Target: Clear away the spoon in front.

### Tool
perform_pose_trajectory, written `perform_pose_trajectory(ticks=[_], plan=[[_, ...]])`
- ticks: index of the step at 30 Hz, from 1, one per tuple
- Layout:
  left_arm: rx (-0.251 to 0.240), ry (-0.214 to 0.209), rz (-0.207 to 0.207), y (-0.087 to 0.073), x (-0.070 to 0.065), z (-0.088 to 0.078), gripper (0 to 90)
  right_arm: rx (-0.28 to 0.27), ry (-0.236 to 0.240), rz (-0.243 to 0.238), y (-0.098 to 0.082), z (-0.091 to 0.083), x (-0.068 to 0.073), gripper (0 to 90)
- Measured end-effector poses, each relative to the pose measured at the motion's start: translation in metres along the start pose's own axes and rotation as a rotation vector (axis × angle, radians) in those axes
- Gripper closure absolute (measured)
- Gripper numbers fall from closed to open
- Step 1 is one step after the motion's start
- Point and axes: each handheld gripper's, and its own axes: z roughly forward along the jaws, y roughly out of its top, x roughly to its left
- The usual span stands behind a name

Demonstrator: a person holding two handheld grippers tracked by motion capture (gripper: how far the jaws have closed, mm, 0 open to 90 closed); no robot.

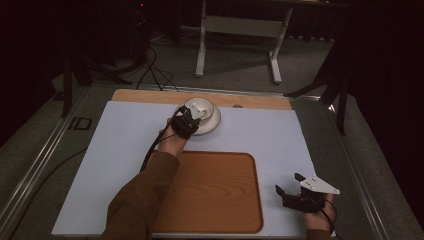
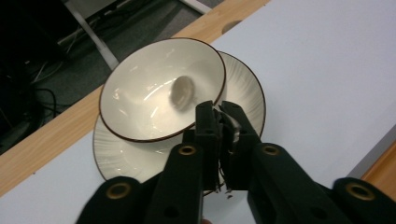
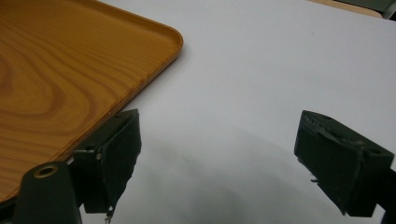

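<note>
The right gripper [image 3: 219,163] holds its jaws wide apart above the white bench [image 3: 261,70], the wooden tray's [image 3: 70,70] corner beside one jaw.

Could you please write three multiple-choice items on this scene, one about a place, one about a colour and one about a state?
1. Where does the bowl sit?
A. on the wooden tray
B. on the plate
C. on the floor

2. What colour is the sheet covering the table?
A. white
B. red
C. green

3. How do the right gripper's fingers stand?
A. shut on the bowl
B. shut on the tray's edge
C. spread apart, holding nothing

Answers:
1. B: the left gripper view shows the bowl resting on the plate, tilted, while the tray lies bare nearer the person.
2. A: the white sheet lies under both plate and tray.
3. C: the right gripper has only bare sheet between its fingers, whereas the left gripper is closed at the bowl's rim.
</note>
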Motion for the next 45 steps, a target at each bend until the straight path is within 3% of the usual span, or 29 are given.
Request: perform_pose_trajectory(ticks=[21,30,45], plan=[[-0.045,0.004,0.027,0.002,0.005,-0.028,88.9,-0.005,-0.003,0.003,0.0,-0.001,0.0,14.6],[-0.056,0.011,0.024,-0.004,0.009,-0.041,88.8,-0.006,-0.004,0.001,0.0,-0.001,0.001,14.6],[-0.095,0.03,0.02,-0.02,0.015,-0.078,88.8,-0.013,-0.011,0.006,0.0,-0.002,0.001,14.6]])
